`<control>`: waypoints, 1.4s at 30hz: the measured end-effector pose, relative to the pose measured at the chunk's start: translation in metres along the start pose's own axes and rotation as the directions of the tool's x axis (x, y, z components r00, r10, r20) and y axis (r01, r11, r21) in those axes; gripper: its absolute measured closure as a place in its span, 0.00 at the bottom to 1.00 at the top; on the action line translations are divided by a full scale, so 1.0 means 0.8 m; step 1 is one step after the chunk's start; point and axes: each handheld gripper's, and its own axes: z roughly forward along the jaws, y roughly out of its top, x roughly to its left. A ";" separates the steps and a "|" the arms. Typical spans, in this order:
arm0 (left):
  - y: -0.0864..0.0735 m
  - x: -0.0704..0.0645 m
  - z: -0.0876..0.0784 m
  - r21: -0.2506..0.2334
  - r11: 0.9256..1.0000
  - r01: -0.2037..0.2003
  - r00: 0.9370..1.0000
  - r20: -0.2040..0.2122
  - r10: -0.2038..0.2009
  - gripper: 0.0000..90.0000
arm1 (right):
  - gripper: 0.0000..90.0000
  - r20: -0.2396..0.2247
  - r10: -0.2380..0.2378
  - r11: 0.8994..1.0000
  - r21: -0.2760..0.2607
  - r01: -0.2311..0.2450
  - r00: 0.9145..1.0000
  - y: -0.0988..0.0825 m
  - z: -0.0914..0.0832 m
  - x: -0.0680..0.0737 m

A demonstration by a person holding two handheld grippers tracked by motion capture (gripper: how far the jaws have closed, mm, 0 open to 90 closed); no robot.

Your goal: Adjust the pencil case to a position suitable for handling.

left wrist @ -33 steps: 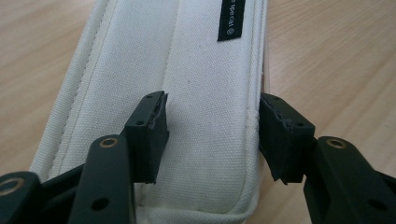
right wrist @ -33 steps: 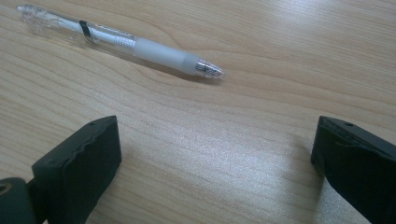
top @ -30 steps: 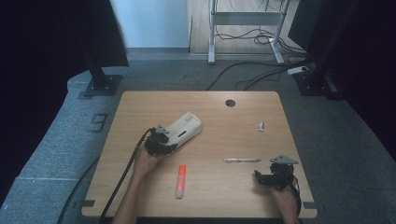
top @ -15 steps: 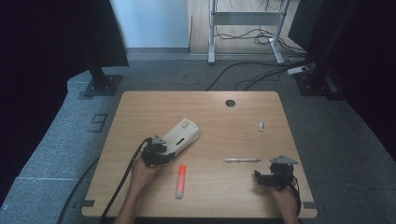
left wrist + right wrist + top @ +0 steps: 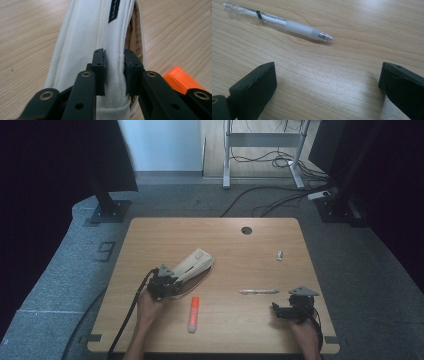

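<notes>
A white fabric pencil case (image 5: 194,263) lies slantwise left of the table's middle. My left gripper (image 5: 174,279) is at its near end, and its jaws have just been closing. In the left gripper view the pads pinch a raised seam of the pencil case (image 5: 82,37), so the left gripper (image 5: 113,58) is shut on it. An orange marker (image 5: 193,314) lies just right of that hand, its end showing as the orange marker (image 5: 181,80). My right gripper (image 5: 278,309) rests open near the front right, and a clear pen (image 5: 258,291) lies just beyond it. In its own view the right gripper (image 5: 327,80) is empty, short of the pen (image 5: 279,23).
A small white object (image 5: 280,255) lies at the right of the wooden table (image 5: 225,240), with a round cable hole (image 5: 246,230) near the far edge. A monitor stand base (image 5: 107,212) and cables lie on the floor beyond.
The left gripper has shut on the pencil case's near end and drawn back a little toward the near left, the case shifting with it. The right gripper has stayed in place.
</notes>
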 end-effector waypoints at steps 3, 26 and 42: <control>0.000 0.007 -0.004 -0.003 1.000 0.025 0.999 0.043 -0.024 0.85 | 0.02 -0.002 0.000 1.000 -0.001 0.000 1.000 0.000 0.000 0.000; -0.001 0.019 -0.008 -0.006 0.997 0.075 0.991 0.116 -0.074 0.83 | 0.12 -0.076 0.037 0.998 -0.048 -0.041 0.996 0.037 -0.015 -0.015; 0.004 0.017 -0.017 -0.029 0.998 0.057 0.993 0.106 -0.054 0.85 | 0.20 -0.051 0.024 0.997 -0.068 -0.027 0.998 0.082 0.017 -0.042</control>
